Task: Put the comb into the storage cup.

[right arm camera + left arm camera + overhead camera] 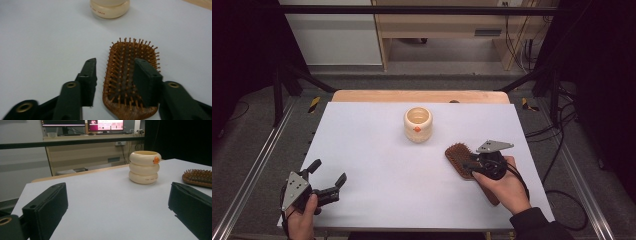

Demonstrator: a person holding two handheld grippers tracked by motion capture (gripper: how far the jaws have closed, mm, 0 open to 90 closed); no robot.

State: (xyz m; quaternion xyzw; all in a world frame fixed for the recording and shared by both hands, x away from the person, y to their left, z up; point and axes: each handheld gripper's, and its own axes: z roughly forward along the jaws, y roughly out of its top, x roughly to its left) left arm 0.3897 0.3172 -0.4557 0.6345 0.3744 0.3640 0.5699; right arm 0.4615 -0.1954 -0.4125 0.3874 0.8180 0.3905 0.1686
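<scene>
Right now my right gripper [469,165] sits over the brown wooden paddle hairbrush [460,159], which lies bristles-up on the white-topped desk [377,165] near its right edge, well short of the front-right corner. In the right gripper view the jaws stand partly apart: one black jaw hangs over the bristle bed of the hairbrush [130,77], the other hangs just beside the brush's rim over bare desk [45,37], and I see neither pad pressing on the wood, so nothing is gripped. My right hand [504,187] covers part of the brush's handle in the high view. The cream-coloured cup shaped like three stacked rings, with a small orange mark on its side [418,124], stands upright toward the far edge of the desk, about midway across, apart from the brush. My left gripper [330,176] rests near the front-left corner with its jaws wide apart and nothing between them; its own view looks across the desk at the cup [144,167] and the tip of the hairbrush [197,177].
</scene>
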